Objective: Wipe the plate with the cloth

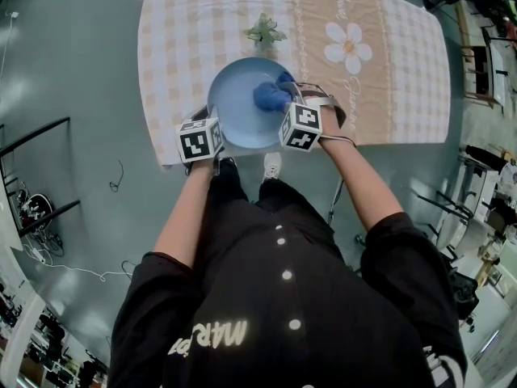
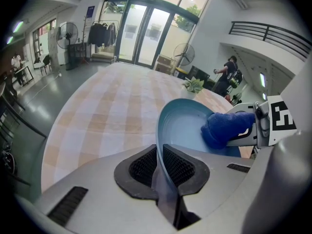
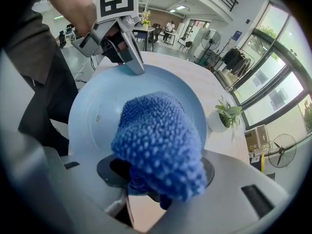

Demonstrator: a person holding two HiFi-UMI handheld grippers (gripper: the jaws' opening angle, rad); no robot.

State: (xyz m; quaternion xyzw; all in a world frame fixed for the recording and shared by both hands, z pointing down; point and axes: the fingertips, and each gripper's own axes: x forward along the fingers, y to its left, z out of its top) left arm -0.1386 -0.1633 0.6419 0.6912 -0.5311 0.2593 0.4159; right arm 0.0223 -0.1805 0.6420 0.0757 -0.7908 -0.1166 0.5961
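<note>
Left gripper (image 2: 160, 165) pinched near rim of pale blue plate (image 2: 181, 126), grip clear only in its own view, right gripper (image 3: 155, 182) clamped nubbly blue cloth (image 3: 158, 138) against plate's right side.

checked tablecloth (image 1: 404, 95): lying spread over the table | small potted plant (image 1: 266, 32): standing upright on the tablecloth | pedestal fan (image 2: 68, 33): standing near a clothes rack (image 2: 101, 33) | glass doors (image 2: 146, 30): letting daylight in

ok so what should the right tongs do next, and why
Probably sweep the cloth across the bare part of the plate: the right tongs hold it against one patch only, and the left tongs clamp the rim.
</note>
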